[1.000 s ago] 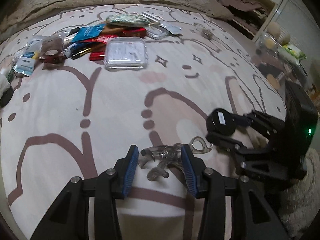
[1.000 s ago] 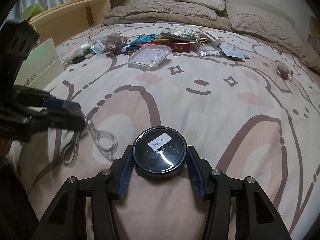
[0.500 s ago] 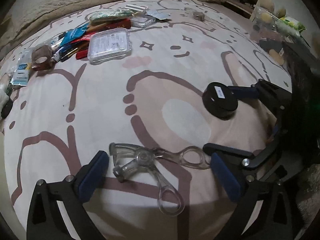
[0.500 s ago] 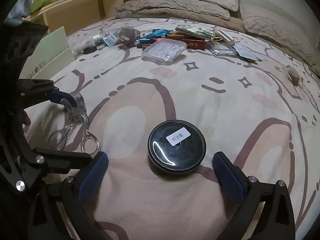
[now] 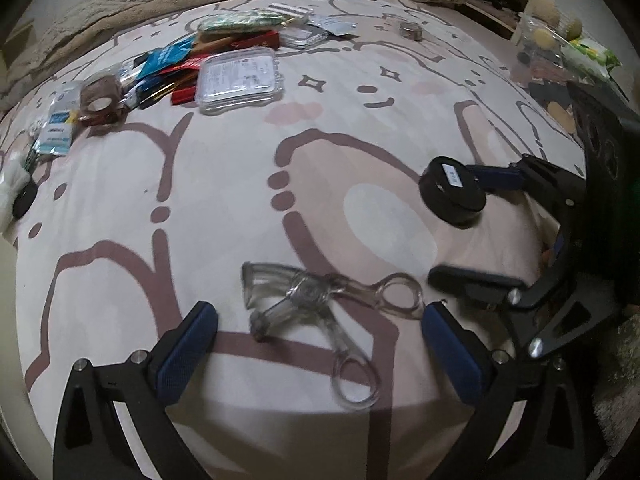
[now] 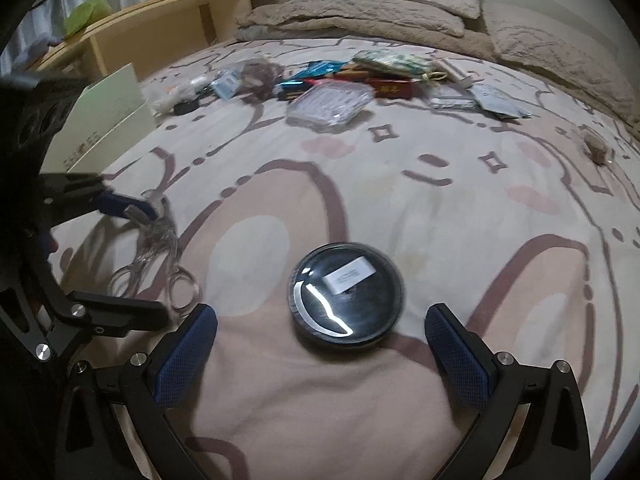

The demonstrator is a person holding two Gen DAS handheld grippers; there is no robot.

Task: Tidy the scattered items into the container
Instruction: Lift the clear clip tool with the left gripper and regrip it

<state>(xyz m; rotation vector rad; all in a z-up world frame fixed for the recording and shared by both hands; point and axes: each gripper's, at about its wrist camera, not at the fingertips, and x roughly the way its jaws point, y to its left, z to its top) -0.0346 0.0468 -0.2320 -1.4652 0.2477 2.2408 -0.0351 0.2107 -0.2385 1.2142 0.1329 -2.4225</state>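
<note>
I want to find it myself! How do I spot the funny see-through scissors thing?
Look at the bed, on the near, bare part, far from the pile of packets by the pillows. Between the open left claw lies the curler. Unlike the round black tin beside it, it is clear plastic with two finger loops.

A clear plastic eyelash curler (image 5: 320, 300) lies flat on the patterned bedspread (image 5: 224, 208). A round black tin (image 6: 346, 300) with a white label sits nearby, lid up.
</note>
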